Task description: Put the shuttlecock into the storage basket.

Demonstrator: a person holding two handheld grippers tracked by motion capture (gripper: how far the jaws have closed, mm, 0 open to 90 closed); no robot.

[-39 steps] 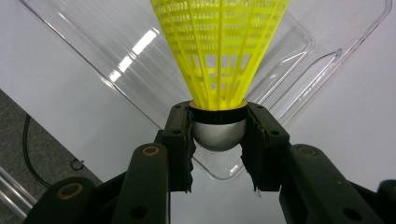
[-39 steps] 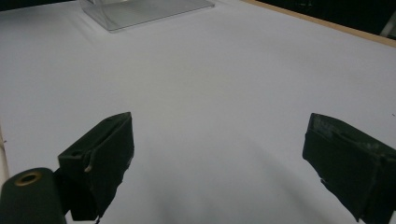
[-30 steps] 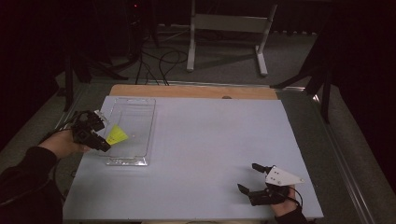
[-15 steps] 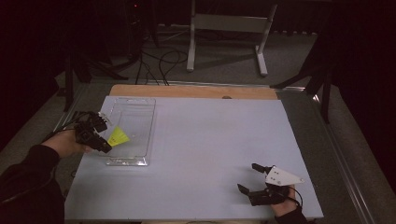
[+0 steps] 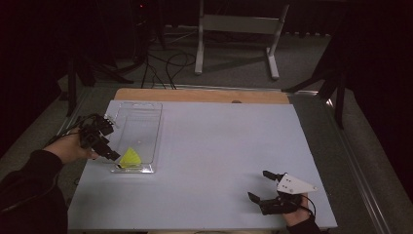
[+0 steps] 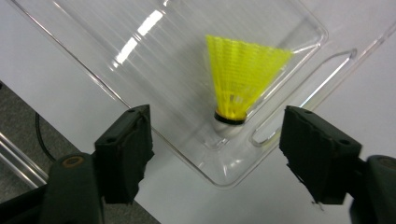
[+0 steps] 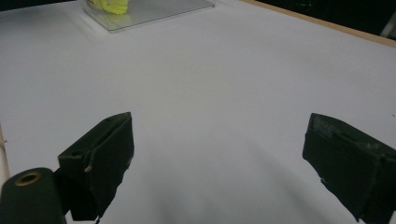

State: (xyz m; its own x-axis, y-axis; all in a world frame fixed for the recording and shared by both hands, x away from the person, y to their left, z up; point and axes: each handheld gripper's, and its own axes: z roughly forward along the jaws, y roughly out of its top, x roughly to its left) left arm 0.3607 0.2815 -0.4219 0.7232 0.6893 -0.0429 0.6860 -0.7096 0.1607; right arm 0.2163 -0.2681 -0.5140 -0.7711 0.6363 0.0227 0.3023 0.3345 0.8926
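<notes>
— Where was the shuttlecock (image 6: 241, 77)?

— Lying in the near end of the clear tray (image 5: 146, 113), far left on the worktop (image 5: 219, 146) — cork toward the left hand-held gripper (image 5: 108, 145), skirt pointing away.

— Gripped?

— No. Its jaws had just been opening, nothing pinched. The right hand-held gripper (image 5: 260, 186) sat released, well apart.

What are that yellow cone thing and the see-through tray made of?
The shuttlecock looks like plastic: its yellow skirt is a fine moulded mesh, its rounded tip glossy white with a black band. The tray seems clear hard plastic, glossy, with bright glare streaks and the table visible through it.
</notes>
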